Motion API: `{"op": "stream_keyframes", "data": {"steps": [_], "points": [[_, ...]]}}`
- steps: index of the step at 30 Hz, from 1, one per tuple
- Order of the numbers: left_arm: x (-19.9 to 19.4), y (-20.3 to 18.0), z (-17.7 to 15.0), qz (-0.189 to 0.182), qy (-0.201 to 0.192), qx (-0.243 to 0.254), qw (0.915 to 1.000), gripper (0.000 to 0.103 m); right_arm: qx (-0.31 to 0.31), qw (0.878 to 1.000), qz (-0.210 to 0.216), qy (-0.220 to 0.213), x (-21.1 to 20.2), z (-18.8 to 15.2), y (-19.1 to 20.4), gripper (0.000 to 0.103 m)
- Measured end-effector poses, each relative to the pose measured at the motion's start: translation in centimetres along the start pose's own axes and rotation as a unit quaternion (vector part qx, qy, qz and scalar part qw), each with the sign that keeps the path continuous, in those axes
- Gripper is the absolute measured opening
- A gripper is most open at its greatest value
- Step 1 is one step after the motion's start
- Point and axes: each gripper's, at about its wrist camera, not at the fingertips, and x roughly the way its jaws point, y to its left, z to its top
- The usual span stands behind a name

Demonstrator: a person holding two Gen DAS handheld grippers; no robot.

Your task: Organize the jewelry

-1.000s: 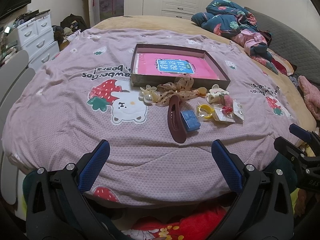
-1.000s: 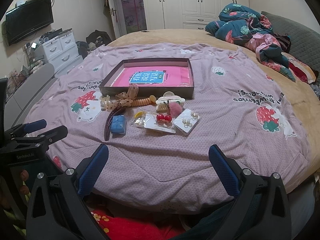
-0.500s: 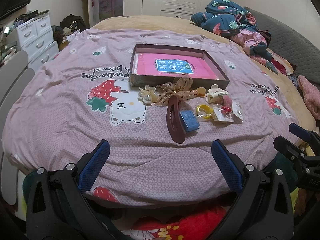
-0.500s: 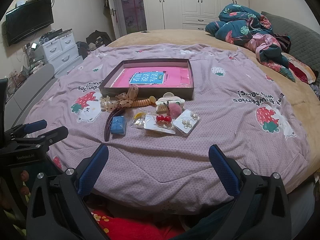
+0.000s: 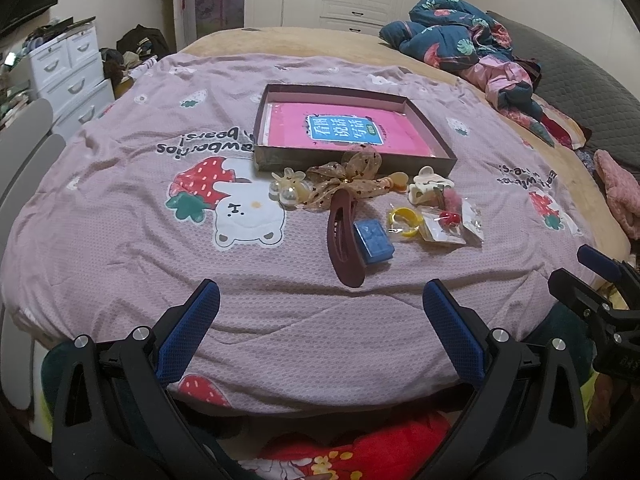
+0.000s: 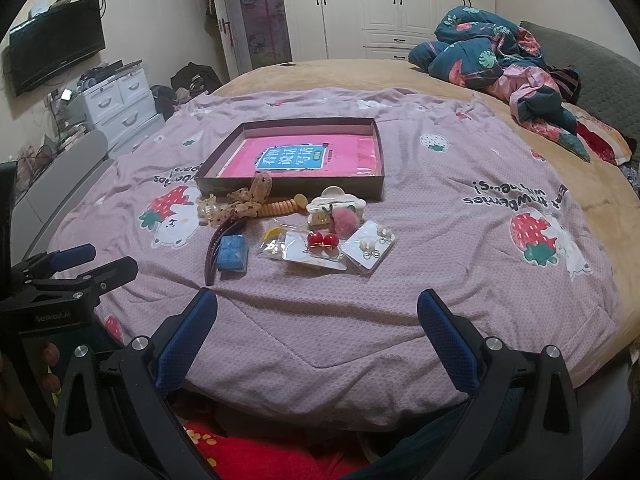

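Note:
A shallow dark box (image 5: pixel 434 136) (image 6: pixel 380 160) with a pink booklet inside lies on the bedspread. In front of it lie a maroon hair clip (image 5: pixel 344 236) (image 6: pixel 212 252), a small blue box (image 5: pixel 374 240) (image 6: pixel 232 254), a dotted bow (image 5: pixel 348 176) (image 6: pixel 250 196), a yellow ring (image 5: pixel 405 222), a white claw clip (image 5: pixel 426 190) (image 6: pixel 336 202), red cherry earrings (image 6: pixel 322 240) and earring cards (image 6: pixel 368 248). My left gripper (image 5: pixel 320 328) and right gripper (image 6: pixel 316 328) are open and empty, held at the bed's near edge, well short of the jewelry.
A crumpled blue and pink quilt (image 5: pixel 460 44) (image 6: pixel 500 64) lies at the far right of the bed. White drawers (image 5: pixel 68 68) (image 6: pixel 116 104) stand left of the bed. Each gripper shows at the side of the other's view, the right one (image 5: pixel 592 292) and the left one (image 6: pixel 68 276).
Almost nothing: both views have crept very slightly closer to the jewelry. Both grippers stay open and empty.

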Motion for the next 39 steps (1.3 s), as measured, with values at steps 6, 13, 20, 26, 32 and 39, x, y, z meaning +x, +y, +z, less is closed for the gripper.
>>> {"op": "stream_keyframes", "data": {"steps": [6,13,20,26,32,39], "points": [[0.9,-0.2,0.7,-0.005,0.003,0.003,1.0,0.095,0.003,1.0,-0.004,-0.001,0.4,0.4,-0.9,0.099],[2.4,-0.8,2.3,-0.016,0.014,0.004,0.9998,0.095,-0.001,1.0,-0.011,-0.004,1.0,1.8,-2.1,0.099],[5.0,-1.5,4.5,-0.025,0.028,0.006,0.9993,0.095,-0.008,1.0,-0.018,-0.013,2.2,4.2,-3.5,0.099],[8.3,-1.6,6.4,-0.027,0.048,0.009,0.9984,0.095,-0.012,0.999,-0.028,-0.011,4.3,6.0,-5.0,0.099],[12.3,-1.3,7.9,-0.056,0.079,0.017,0.9951,0.095,-0.002,0.999,-0.038,0.024,7.9,6.1,-7.1,0.099],[14.9,-2.0,8.9,-0.06,0.093,0.042,0.993,0.083,0.018,0.997,-0.023,0.078,12.0,5.0,-7.9,0.099]]}}
